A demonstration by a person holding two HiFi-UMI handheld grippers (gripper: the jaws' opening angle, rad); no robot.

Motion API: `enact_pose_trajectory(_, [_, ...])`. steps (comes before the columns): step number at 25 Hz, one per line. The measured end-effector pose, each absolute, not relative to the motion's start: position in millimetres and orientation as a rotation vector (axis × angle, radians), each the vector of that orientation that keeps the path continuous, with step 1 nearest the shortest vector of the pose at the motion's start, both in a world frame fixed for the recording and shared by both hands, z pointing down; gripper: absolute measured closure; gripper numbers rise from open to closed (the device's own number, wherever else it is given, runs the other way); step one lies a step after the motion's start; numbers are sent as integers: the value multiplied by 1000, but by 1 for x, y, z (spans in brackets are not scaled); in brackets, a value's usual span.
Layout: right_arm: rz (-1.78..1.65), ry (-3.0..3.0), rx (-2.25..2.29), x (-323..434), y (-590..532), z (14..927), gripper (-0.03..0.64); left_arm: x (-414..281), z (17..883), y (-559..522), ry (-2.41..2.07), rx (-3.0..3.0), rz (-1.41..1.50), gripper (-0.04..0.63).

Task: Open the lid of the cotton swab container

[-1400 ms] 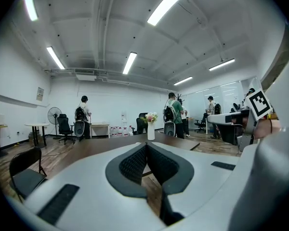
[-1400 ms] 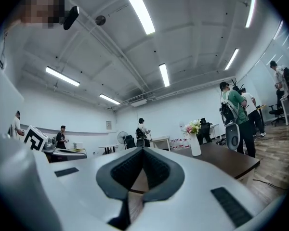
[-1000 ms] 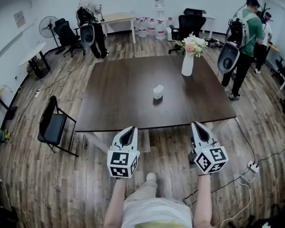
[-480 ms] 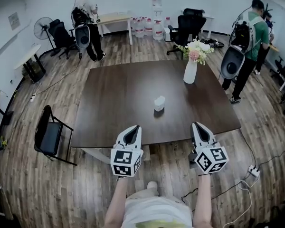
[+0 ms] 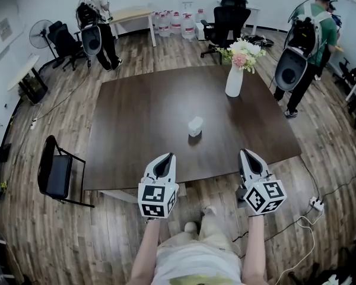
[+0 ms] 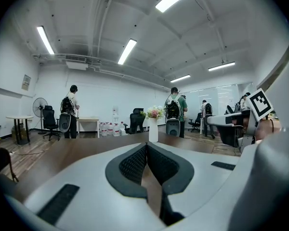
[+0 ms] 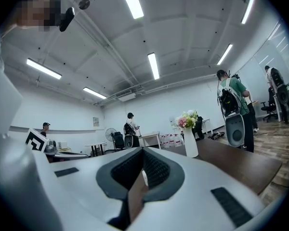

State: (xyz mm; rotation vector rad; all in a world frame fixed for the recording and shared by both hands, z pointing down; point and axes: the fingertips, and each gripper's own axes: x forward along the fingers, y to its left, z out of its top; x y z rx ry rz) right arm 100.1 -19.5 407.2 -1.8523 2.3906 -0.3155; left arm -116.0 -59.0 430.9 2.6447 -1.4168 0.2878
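Note:
A small white cotton swab container (image 5: 195, 125) stands near the middle of the dark brown table (image 5: 136, 135), its lid down. My left gripper (image 5: 165, 160) hangs at the table's near edge, shut and empty. My right gripper (image 5: 247, 157) is level with it to the right, also shut with nothing in it. Both are well short of the container. In the left gripper view the jaws (image 6: 147, 147) meet at their tips. In the right gripper view the jaws (image 7: 142, 152) are closed too, and a sliver of the white container (image 7: 144, 176) shows just behind them.
A white vase of flowers (image 5: 235, 70) stands at the table's far right. A black folding chair (image 5: 54, 171) is left of the table. Persons with backpacks stand at the far left (image 5: 94, 25) and far right (image 5: 305, 37). Cables and a power strip (image 5: 315, 205) lie on the floor at right.
The view has moved closer to the table; the table and container now sit lower and nearer in the head view. Both grippers stay shut, side by side.

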Motion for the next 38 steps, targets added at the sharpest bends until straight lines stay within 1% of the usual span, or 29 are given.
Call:
enact_pose_trajectory(8, [-329,2461,-1780,97,-86,413,595,-110,440,-104,-1463,2609,299,571])
enact_pose_trajectory(18, [-364,2536,-1662,118,-182,416,595,-89,444,-181,-1549,2553,323,571])
enact_pose_trajectory(25, [-386,2603,-1579,125,-234,418,595,-74,462,-218,-1561,2493,400,571])
enact_pose_trajectory(38, [-489,2721,-1441,117,-275,456,595,-60,517,-239,-1446,2408,439,569])
